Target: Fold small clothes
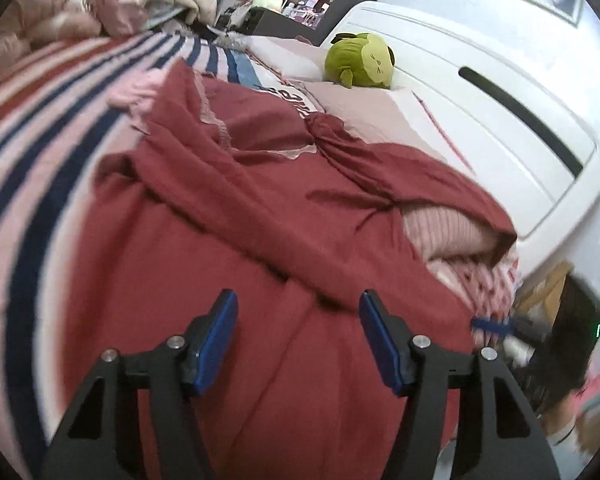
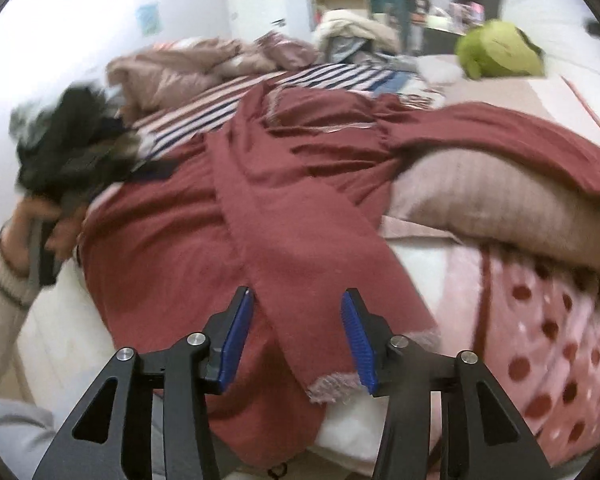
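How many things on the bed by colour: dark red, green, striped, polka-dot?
Dark red: 1, the dark red cloth garment spread across the bed, one sleeve lying between the open blue pads of the right gripper
Green: 1, the green plush toy by the headboard
Striped: 1, the red, pink and navy striped blanket
Polka-dot: 1, the pink red-dotted fabric
Total: 4

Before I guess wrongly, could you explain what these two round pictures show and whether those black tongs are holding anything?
They are not a robot's: a person holds one two-finger gripper in each hand, each with a wide-angle camera looking along its blue-padded fingers. One picture looks out from the left gripper, the other from the right gripper. Both hang over a dark red garment spread on a bed with a striped cover. A green plush toy sits near the white headboard. Both grippers are open and hold nothing; the garment's sleeve lies below the right one.
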